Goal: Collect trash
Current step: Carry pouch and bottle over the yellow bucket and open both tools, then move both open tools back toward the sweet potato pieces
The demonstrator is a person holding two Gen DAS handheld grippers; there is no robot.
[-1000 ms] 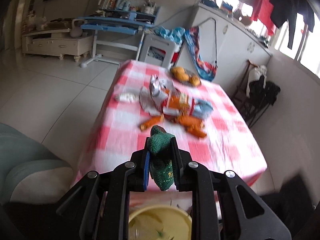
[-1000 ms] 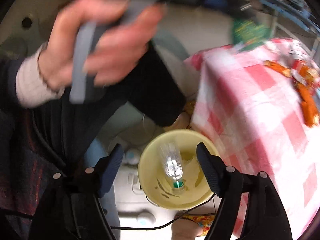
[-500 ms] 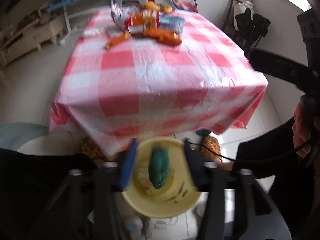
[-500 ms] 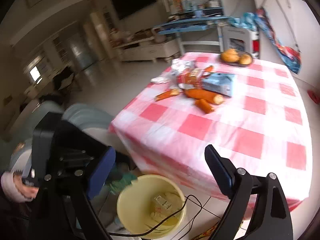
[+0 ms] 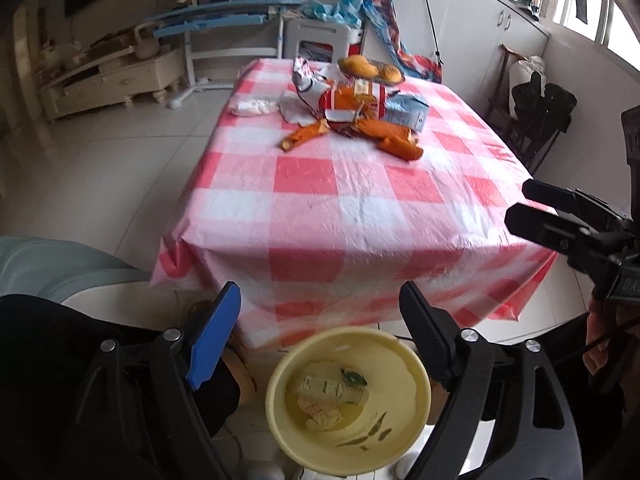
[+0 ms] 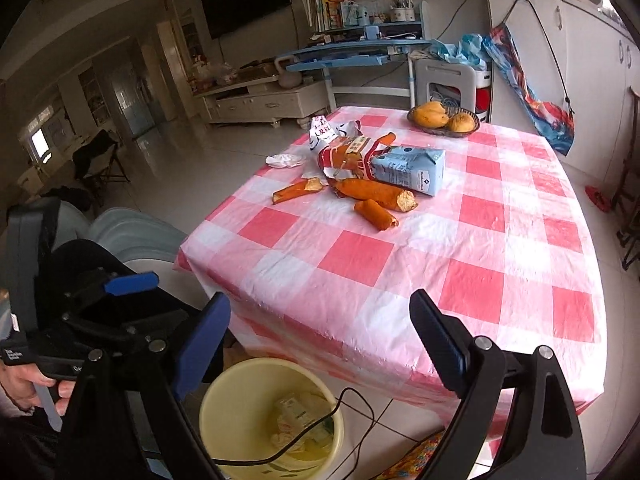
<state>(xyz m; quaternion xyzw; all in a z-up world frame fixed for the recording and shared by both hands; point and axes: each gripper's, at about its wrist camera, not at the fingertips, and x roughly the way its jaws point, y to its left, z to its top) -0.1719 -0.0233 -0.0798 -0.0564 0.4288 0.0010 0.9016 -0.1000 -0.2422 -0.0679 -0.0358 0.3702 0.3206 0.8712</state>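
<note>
Trash (image 6: 362, 168) lies heaped at the bench's (image 6: 460, 264) far end; more sits in the yellow bin (image 5: 348, 398) below the near edge. Left gripper (image 5: 320, 340) jaws are opening, empty, above the bin; right gripper (image 6: 320, 344) jaws wide, empty.

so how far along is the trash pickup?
Partly done. The round yellow plastic bin already holds some wrappers. Nothing in hand: left tongs are opening over the bin with nothing between them, right tongs open. The blue-grey carton, the orange wrappers and the white tissue remain on the table.
</note>
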